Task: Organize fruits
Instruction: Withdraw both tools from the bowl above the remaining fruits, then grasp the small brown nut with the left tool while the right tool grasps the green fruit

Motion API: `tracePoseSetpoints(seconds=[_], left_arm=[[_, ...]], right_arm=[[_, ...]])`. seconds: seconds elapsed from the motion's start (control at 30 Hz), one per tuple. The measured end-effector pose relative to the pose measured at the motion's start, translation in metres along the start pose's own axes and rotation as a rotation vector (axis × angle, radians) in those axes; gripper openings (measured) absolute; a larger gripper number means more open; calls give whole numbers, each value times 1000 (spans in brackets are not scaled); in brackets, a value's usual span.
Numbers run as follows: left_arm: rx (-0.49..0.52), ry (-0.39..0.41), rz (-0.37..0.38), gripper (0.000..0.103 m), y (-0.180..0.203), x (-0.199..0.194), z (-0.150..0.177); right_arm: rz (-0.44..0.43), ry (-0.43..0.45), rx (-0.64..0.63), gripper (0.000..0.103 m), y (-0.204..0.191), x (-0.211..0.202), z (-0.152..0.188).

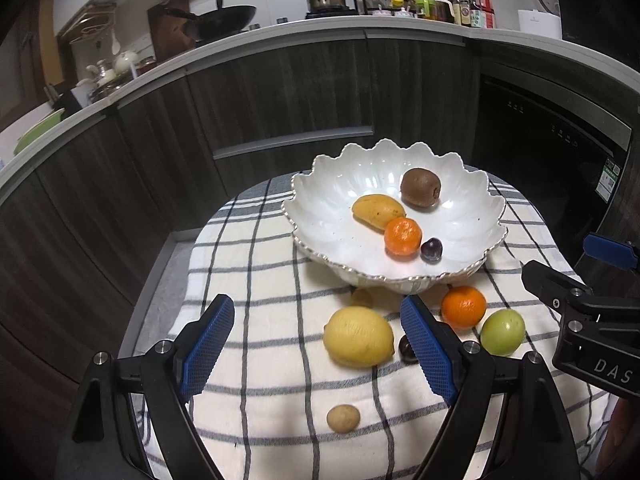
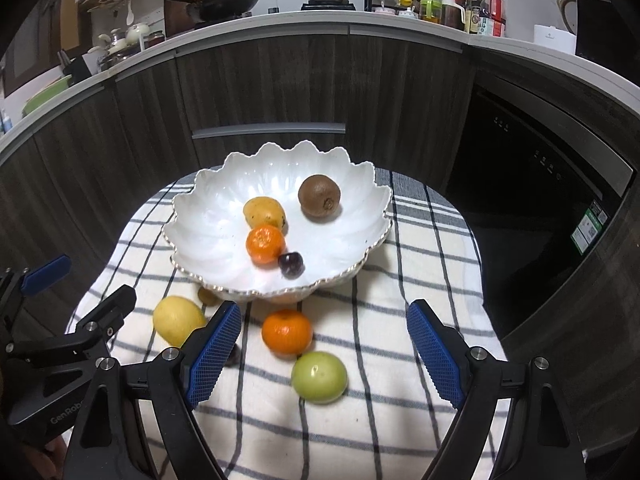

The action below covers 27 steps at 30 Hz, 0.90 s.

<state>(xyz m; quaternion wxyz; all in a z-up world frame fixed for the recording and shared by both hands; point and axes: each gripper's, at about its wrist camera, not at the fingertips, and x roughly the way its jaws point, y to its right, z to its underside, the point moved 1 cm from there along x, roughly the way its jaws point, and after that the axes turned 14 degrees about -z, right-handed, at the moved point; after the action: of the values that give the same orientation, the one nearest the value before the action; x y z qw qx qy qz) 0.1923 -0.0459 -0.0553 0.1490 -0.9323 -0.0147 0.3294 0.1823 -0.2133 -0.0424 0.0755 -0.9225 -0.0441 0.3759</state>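
**Four fruits in, six still out**

A scalloped white bowl (image 1: 320, 200) on the check-clothed desk (image 1: 260, 360) holds four fruits: a kiwi (image 1: 421, 187), a small mango (image 1: 378, 212), a mandarin (image 1: 403, 236) and a dark plum (image 1: 431, 249). Six more lie on the cloth in front of it: a lemon (image 1: 359, 336), a second mandarin (image 1: 463, 306), a green fruit (image 1: 502, 332), a small tan fruit (image 1: 343, 418) nearest the camera, a dark fruit (image 1: 406, 349) partly hidden by a left jaw, and a yellowish one (image 1: 361, 298) tucked under the bowl's rim. The left gripper (image 1: 318, 346) hovers over the lemon with jaws wide and empty; the right gripper (image 2: 324, 352) hangs above the loose mandarin and green fruit, likewise wide and empty. By this count, the sorting looks a little under half done.
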Motion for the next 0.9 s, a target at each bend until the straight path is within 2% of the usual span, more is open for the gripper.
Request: tracePoseSetpoints(seconds=[0.43, 0.67, 0.9], left_arm=[[-72, 4, -33, 85, -1, 4, 30], [-55, -46, -21, 85, 6, 17, 47], [-48, -93, -9, 74, 11, 27, 61]], right_arm=[[4, 0, -5, 86, 0, 11, 26], [16, -14, -21, 86, -1, 19, 36], [25, -40, -27, 86, 1, 30, 42]])
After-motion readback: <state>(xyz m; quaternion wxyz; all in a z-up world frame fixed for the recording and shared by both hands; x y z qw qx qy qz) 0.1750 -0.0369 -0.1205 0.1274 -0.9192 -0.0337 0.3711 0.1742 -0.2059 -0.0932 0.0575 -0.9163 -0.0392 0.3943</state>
